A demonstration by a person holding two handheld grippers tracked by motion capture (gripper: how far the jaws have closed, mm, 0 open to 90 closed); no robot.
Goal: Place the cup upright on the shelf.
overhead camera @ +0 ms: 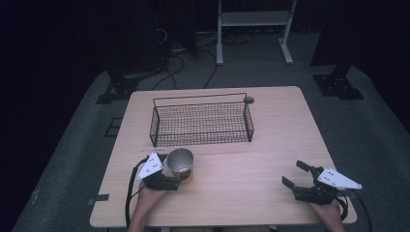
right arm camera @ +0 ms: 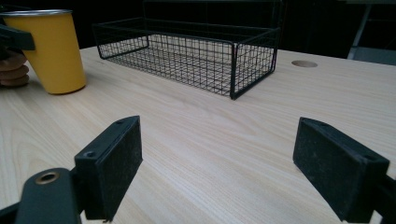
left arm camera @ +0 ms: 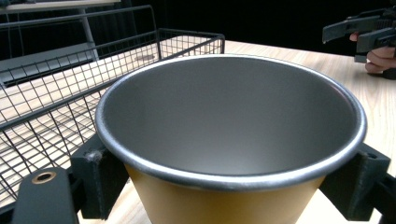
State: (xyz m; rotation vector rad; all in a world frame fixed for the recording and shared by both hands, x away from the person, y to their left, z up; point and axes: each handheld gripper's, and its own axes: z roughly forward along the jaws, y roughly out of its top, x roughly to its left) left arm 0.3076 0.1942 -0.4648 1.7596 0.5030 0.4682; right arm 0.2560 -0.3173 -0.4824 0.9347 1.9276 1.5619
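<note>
A yellow cup with a grey metal inside stands on the wooden table, just in front of the wire basket. My left gripper is shut on the cup, one jaw on each side just under the rim. In the right gripper view the cup leans slightly, its base on the wood. My right gripper rests near the table's front right, open, with bare table between its pads.
The black wire basket is empty and lies across the middle of the table. A round cable hole sits behind its right end. Beyond the table are a white stand and floor cables.
</note>
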